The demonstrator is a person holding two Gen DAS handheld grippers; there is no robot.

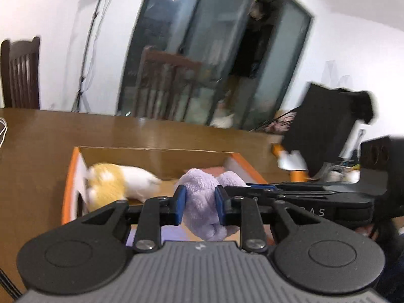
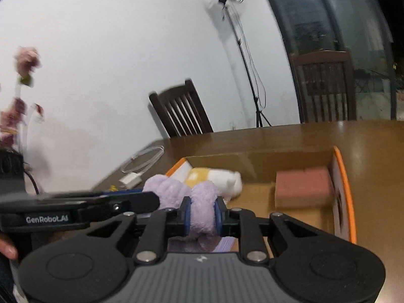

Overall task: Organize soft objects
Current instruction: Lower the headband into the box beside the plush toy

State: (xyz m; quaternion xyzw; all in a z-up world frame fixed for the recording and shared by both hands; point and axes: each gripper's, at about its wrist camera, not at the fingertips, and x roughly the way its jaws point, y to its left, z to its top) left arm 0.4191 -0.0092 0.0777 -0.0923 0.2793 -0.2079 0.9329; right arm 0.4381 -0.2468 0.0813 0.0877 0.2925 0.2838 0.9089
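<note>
Both grippers hold one lilac plush toy above the near end of an open cardboard box with orange rims. My left gripper is shut on one part of the toy. My right gripper is shut on another part of the plush toy; its arm crosses the left wrist view at the right. Inside the box lie a yellow and white plush at the left and a pink sponge block at the right. The yellow and white plush also shows in the right wrist view.
The box sits on a brown wooden table. A white cable and charger lie on the table left of the box. Dark wooden chairs stand behind the table, with a light stand and glass doors beyond.
</note>
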